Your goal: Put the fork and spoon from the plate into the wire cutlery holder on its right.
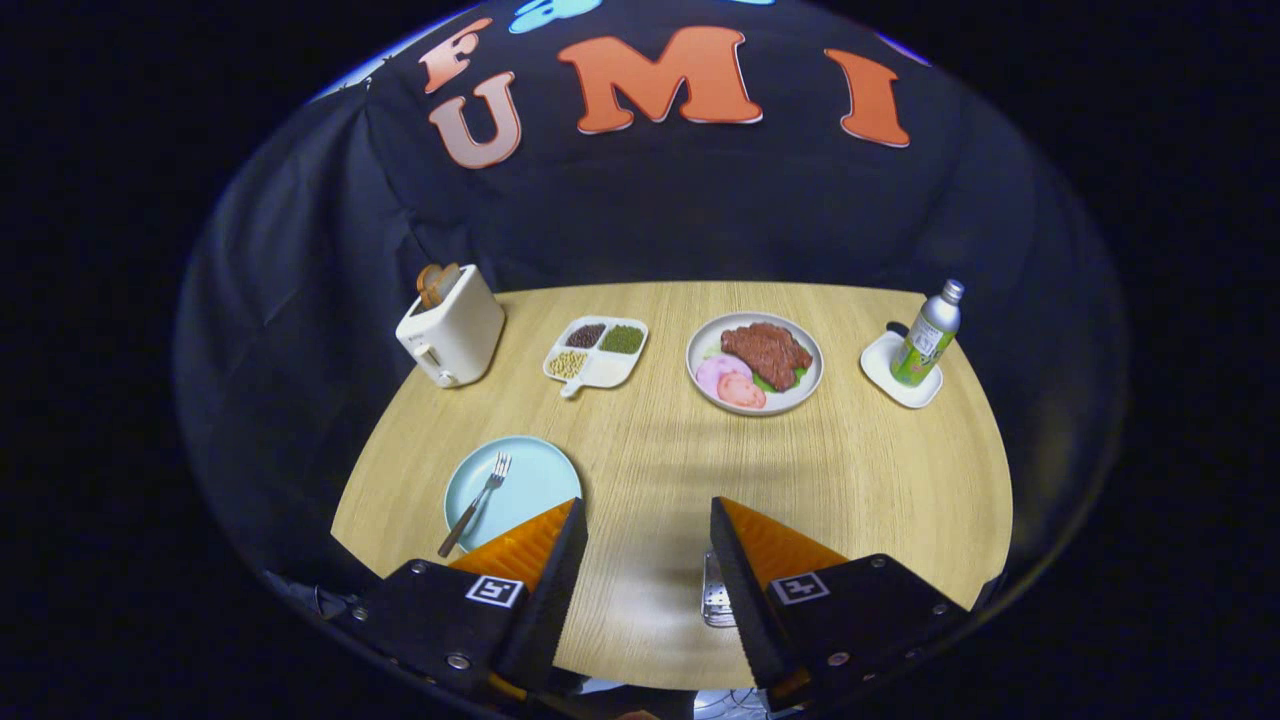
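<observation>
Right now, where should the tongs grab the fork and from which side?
The tongs are open, over bare table. Grip the fork on its dark handle, coming from above with fingers across the shaft: it lies flat on the light blue plate, tines pointing away, so its handle end is nearest.

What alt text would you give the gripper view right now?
The gripper is open above a round wooden table, holding nothing. A fork lies on a light blue plate beside one finger; beyond are a toaster, a divided dish, a meat plate and a bottle.
</observation>
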`<state>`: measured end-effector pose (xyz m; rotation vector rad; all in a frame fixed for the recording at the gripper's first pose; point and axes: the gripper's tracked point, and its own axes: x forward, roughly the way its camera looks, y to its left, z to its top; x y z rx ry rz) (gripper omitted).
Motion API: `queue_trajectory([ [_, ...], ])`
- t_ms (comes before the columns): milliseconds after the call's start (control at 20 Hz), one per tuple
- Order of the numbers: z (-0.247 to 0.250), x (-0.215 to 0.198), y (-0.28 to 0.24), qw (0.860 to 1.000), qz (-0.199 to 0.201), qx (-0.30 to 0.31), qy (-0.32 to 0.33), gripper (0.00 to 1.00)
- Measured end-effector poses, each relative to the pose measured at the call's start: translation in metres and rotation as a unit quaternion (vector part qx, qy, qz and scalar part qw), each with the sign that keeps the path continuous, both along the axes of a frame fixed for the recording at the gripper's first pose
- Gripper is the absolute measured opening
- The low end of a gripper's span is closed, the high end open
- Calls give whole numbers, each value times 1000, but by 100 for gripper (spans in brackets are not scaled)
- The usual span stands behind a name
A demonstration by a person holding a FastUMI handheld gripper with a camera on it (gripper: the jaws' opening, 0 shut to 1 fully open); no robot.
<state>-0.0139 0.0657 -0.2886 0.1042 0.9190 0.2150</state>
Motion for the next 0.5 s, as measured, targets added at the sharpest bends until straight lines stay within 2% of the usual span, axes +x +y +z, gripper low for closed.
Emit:
queue_trajectory([
  [200, 61, 38, 21, 990, -29, 3, -140, 75],
  [300, 72, 45, 38, 982, -35, -10, -186, 76],
  [400, 85, 51, 57, 974, -38, -14, -222, 84],
  [500, 92, 49, 75, 972, -46, 11, -232, 92],
])
